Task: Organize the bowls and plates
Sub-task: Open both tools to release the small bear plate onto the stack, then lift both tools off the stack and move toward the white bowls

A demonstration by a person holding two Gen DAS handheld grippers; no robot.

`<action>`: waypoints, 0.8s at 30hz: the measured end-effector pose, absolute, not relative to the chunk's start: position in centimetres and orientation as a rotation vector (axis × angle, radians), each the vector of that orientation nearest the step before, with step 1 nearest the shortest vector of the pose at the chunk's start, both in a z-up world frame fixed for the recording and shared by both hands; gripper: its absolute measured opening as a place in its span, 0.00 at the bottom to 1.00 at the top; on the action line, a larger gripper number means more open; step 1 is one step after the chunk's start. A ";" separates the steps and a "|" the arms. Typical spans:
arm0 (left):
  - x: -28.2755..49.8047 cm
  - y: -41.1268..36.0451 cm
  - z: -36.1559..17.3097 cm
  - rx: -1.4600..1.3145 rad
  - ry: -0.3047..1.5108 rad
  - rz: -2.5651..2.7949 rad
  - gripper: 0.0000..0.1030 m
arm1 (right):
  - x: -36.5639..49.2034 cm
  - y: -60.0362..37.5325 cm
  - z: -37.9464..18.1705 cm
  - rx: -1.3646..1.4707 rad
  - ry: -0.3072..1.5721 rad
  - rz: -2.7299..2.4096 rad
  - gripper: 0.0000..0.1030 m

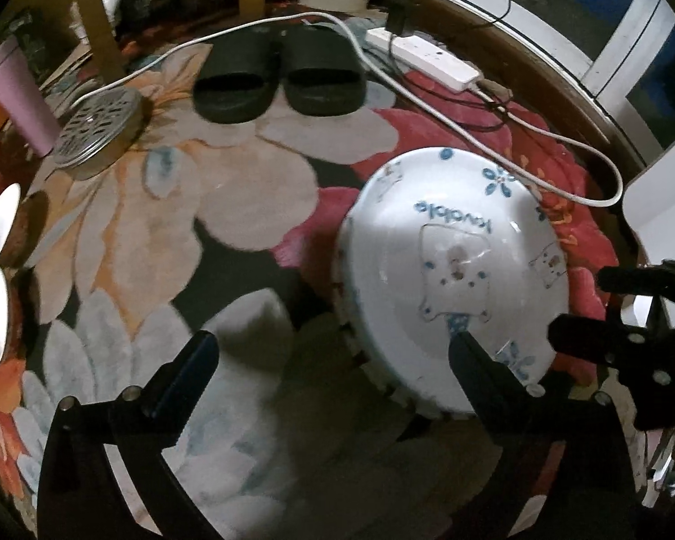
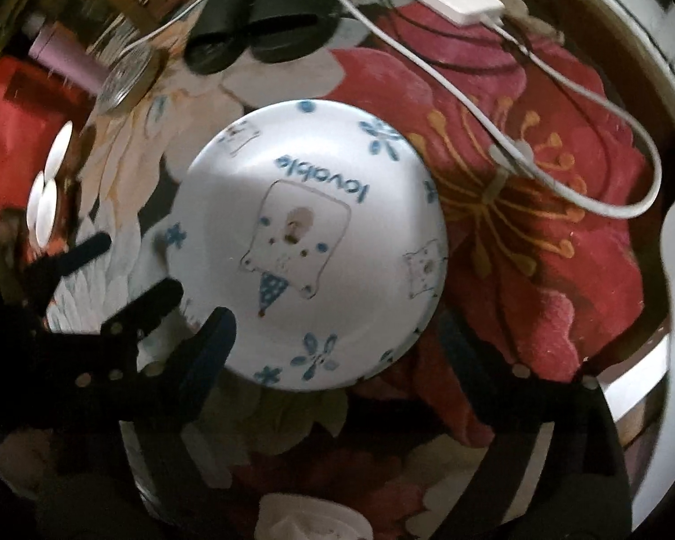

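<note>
Bowl point(image 1: 454, 279): upside down on floral rug point(image 1: 157, 225), white, blue flowers, "lovable"
Fingers: ours wide apart, left gripper point(image 1: 333, 373), right gripper point(image 2: 337, 360), nothing held

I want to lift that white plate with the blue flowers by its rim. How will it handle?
The plate looks like glazed ceramic, so probably stiff, breakable and fairly heavy. Its glossy surface may slip between narrow pads. It appears to sit on other white dishes over soft carpet, so pushing might slide or rock it rather than roll it.
</note>
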State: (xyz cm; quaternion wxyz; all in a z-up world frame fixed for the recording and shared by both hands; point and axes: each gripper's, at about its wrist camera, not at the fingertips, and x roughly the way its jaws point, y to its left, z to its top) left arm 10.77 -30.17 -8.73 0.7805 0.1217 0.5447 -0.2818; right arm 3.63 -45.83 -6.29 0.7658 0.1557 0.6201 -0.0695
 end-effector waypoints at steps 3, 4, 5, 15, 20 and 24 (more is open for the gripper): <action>10.8 -28.8 -8.6 0.263 1.182 -0.590 0.99 | 3.6 -44.5 -5.6 0.292 1.333 -0.141 0.98; 10.9 -28.2 -8.6 0.263 1.184 -0.583 0.99 | 3.7 -44.2 -5.6 0.287 1.330 -0.142 1.00; 10.9 -27.8 -8.6 0.263 1.185 -0.577 0.99 | 4.0 -43.9 -5.6 0.283 1.329 -0.142 1.00; 11.9 -22.6 -8.1 0.213 1.191 -0.500 0.99 | 5.1 -41.4 -5.3 0.290 1.315 -0.159 1.00; 12.0 -20.3 -7.8 0.197 1.192 -0.474 0.99 | 5.5 -40.4 -5.0 0.300 1.308 -0.159 1.00; 12.0 -18.9 -7.7 0.191 1.192 -0.459 0.99 | 5.9 -39.2 -4.8 0.293 1.307 -0.147 1.00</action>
